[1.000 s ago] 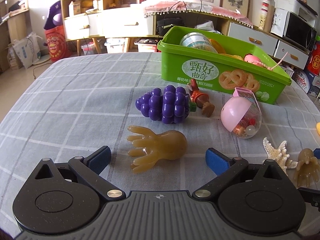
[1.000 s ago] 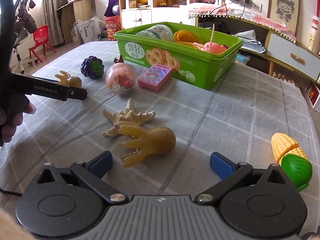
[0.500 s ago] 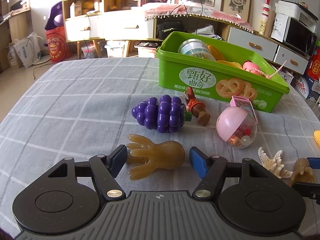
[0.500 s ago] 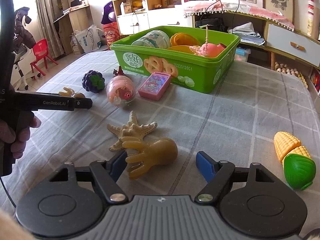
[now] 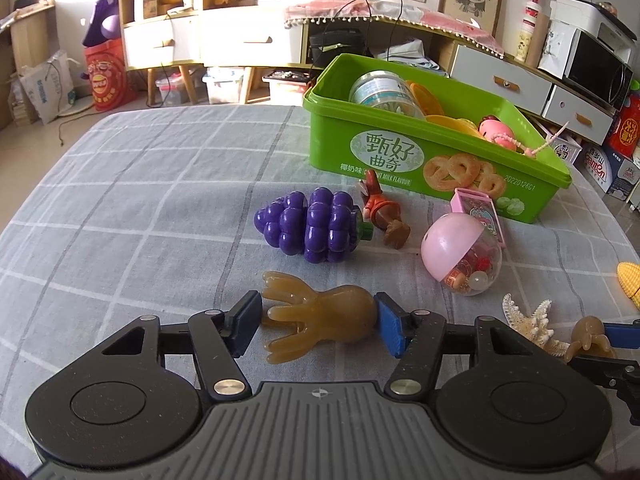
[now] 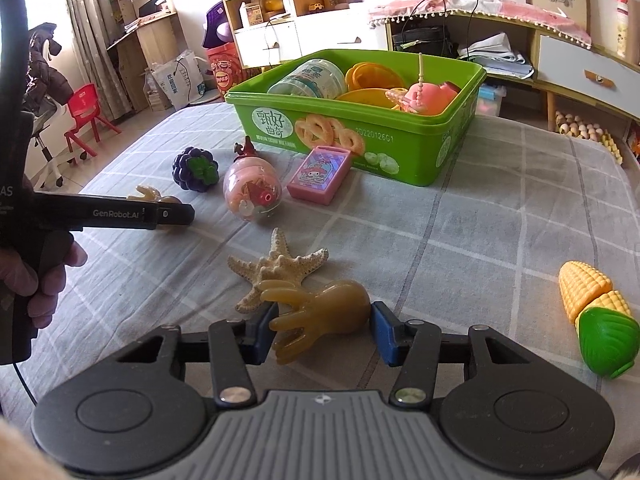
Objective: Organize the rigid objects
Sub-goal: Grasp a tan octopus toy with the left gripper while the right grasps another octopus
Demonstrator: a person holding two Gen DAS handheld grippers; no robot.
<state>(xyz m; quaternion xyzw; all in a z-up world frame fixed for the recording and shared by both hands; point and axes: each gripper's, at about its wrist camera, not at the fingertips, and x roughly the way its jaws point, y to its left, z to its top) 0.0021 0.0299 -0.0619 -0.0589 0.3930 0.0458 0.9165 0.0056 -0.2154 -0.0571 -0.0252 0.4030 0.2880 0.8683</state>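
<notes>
My left gripper [image 5: 318,326] is shut on a tan rubber octopus [image 5: 316,314] lying on the grey checked cloth; both blue pads touch it. My right gripper [image 6: 322,326] is shut on a second tan octopus [image 6: 320,314], which lies against a starfish [image 6: 276,268]. The green biscuit tub [image 5: 436,160] stands behind, holding a jar, orange lids and a pink toy. Purple grapes [image 5: 312,230], a small brown figure [image 5: 384,214], a pink capsule ball [image 5: 462,256] and a pink card box [image 6: 320,174] lie in front of the tub.
A toy corn cob [image 6: 596,312] lies at the right in the right wrist view. The left gripper's side [image 6: 120,212] and the hand holding it show at the left. Shelves, drawers and a microwave stand beyond the table.
Both grippers moved forward and closed from wide open onto their octopuses. The pads now touch the toys on both sides.
</notes>
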